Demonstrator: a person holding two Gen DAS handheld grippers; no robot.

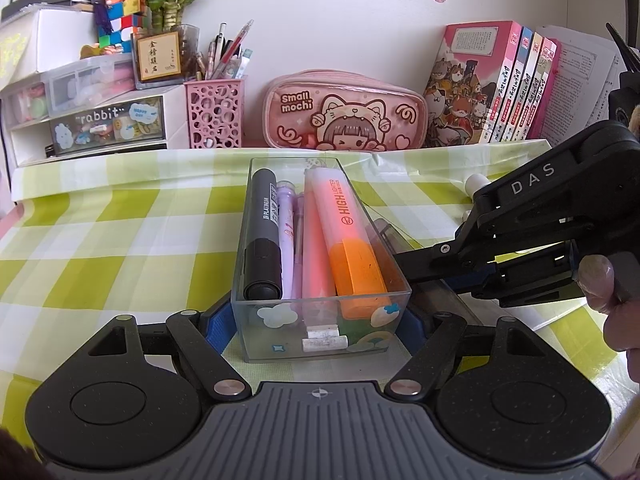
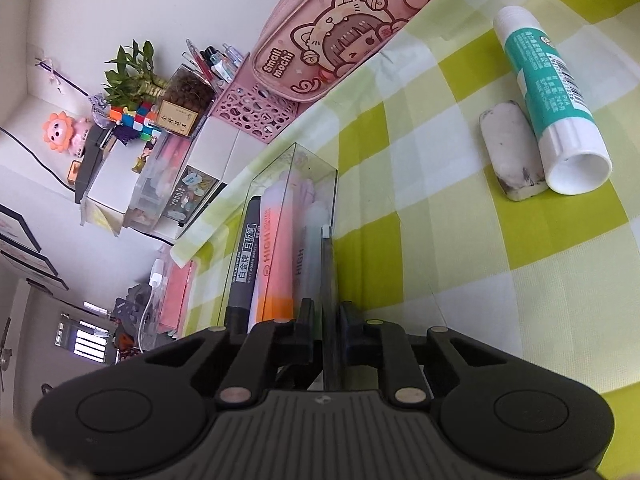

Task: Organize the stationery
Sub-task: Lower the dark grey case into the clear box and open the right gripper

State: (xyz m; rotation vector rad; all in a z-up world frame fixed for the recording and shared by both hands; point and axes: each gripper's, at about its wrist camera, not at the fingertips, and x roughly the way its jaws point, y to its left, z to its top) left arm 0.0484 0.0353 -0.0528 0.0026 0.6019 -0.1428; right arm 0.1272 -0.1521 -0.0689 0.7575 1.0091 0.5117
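We steady the clear box (image 1: 320, 312) in our left gripper (image 1: 320, 320); right gripper (image 2: 325, 336) pinches its side wall. Pens are inside; eraser (image 2: 512, 152) and glue stick (image 2: 552, 100) remain on the table (image 2: 460, 260).

Left wrist view: set low and close behind the clear plastic organiser box (image 1: 320, 240), upright, facing the back wall across the green-and-white checked tablecloth (image 1: 120, 220). Right wrist view: rolled steeply sideways, close against the same box's (image 2: 296, 184) side wall, looking along its length. Shared: box, tablecloth (image 2: 460, 240), pink cat-print pencil case (image 1: 344, 112) (image 2: 340, 36).
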